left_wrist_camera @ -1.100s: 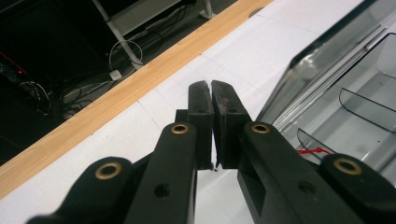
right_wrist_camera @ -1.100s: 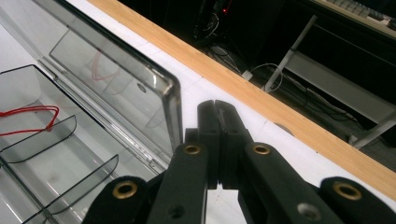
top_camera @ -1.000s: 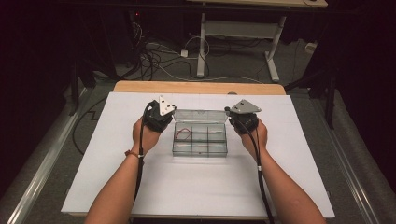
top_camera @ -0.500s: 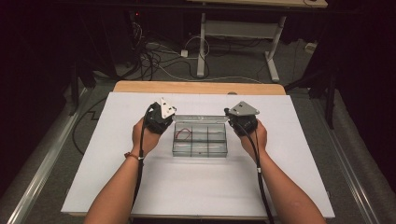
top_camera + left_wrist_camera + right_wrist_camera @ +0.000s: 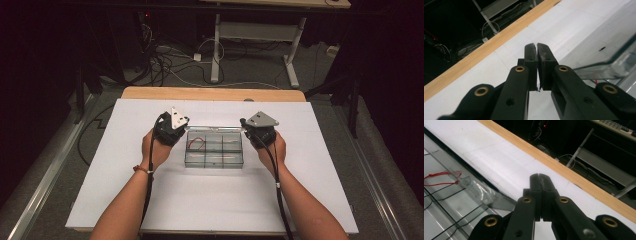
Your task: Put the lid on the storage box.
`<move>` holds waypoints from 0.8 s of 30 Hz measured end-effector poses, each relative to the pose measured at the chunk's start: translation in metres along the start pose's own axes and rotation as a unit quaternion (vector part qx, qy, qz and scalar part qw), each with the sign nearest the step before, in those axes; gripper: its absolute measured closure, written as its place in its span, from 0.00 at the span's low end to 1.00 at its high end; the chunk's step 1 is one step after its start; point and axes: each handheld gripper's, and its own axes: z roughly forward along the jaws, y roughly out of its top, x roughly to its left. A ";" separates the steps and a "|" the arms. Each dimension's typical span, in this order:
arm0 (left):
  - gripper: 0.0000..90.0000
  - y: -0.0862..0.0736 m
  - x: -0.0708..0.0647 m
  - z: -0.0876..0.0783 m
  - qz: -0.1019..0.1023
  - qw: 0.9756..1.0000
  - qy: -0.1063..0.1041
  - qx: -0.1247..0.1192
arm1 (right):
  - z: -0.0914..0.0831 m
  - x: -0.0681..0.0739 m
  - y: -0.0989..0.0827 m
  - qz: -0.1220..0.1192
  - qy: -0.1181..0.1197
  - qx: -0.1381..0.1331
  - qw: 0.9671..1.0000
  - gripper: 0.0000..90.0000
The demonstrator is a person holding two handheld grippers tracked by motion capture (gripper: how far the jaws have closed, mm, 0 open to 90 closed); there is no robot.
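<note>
My left gripper and right gripper, jaws closed empty, flank the clear box; a careless nudge could slide it.

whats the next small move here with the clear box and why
Probably open one gripper's jaws and bring them to the box's near corner. Both the left gripper and right gripper sit at the far corners of the clear compartment box, one on each side, with jaws shut and nothing between them. The lid looks closed, so neither gripper can grip an edge until its jaws open.
</note>
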 end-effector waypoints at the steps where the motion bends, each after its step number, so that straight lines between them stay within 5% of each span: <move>1: 0.94 0.000 0.000 0.000 0.000 1.000 0.000 -0.001 | 0.000 0.000 0.000 -0.001 0.000 0.000 1.000 1.00; 24: 0.94 -0.008 -0.007 -0.002 -0.006 1.000 0.003 -0.005 | -0.003 0.005 -0.007 -0.002 0.001 -0.003 1.000 1.00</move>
